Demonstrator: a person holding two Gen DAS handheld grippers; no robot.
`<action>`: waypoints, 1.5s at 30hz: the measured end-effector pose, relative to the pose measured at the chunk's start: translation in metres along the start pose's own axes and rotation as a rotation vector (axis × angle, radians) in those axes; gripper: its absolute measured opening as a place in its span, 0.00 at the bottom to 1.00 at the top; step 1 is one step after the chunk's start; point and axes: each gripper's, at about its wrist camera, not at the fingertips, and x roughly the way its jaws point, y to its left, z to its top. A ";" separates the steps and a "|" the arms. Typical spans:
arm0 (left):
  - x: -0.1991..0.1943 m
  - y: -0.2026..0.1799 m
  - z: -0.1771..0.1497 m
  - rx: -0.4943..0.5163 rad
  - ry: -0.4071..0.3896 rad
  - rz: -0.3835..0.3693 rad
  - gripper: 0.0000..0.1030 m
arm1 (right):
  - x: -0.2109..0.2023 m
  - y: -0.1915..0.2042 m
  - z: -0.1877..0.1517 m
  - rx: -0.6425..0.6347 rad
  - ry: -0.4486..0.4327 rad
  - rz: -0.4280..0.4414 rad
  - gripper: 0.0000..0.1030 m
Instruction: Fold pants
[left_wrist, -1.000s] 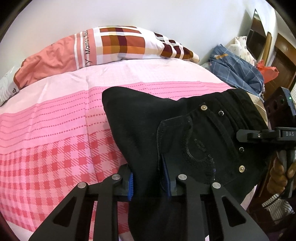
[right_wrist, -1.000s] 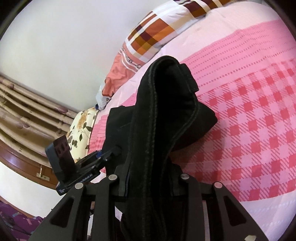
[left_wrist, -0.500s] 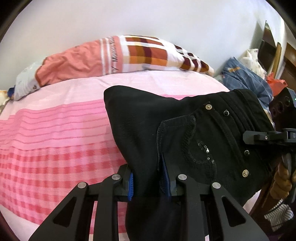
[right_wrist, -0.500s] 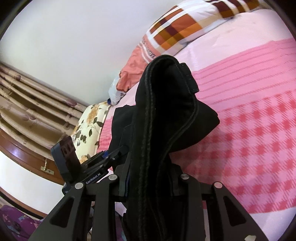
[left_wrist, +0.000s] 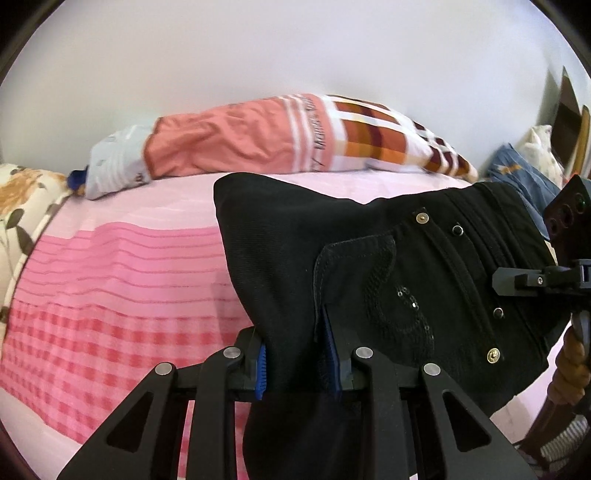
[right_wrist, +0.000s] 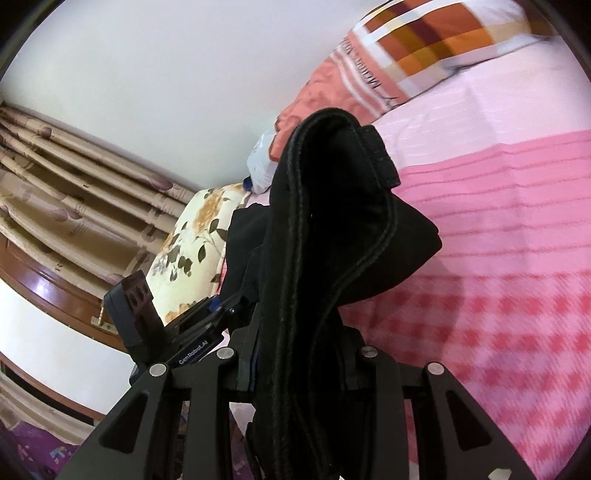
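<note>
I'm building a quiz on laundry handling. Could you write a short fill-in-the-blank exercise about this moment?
1. Both tongs are shut on a pair of ____ pants.
2. The left tongs have pads coloured ____.
3. The bedsheet below is mostly ____ with a checked band.
4. The pillow lies against the ____.

Missing words: black; blue; pink; wall

Left claw (left_wrist: 297, 360) angled downward, blue pads clamped on black pants (left_wrist: 369, 266). Right claw (right_wrist: 301, 363) tilted less steeply, jaws pinched on a thick fold of the same cloth. Hand (left_wrist: 572, 360) wrapped around the right claw's handle, at the picture's edge.
</note>
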 end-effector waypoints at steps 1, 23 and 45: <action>0.000 0.007 0.002 -0.004 -0.004 0.008 0.25 | 0.005 0.002 0.002 -0.001 0.003 0.005 0.28; 0.051 0.156 0.068 -0.060 -0.050 0.169 0.25 | 0.168 0.026 0.111 -0.059 0.079 0.072 0.28; 0.109 0.201 0.072 -0.114 -0.044 0.213 0.31 | 0.224 -0.007 0.135 -0.040 0.086 0.025 0.28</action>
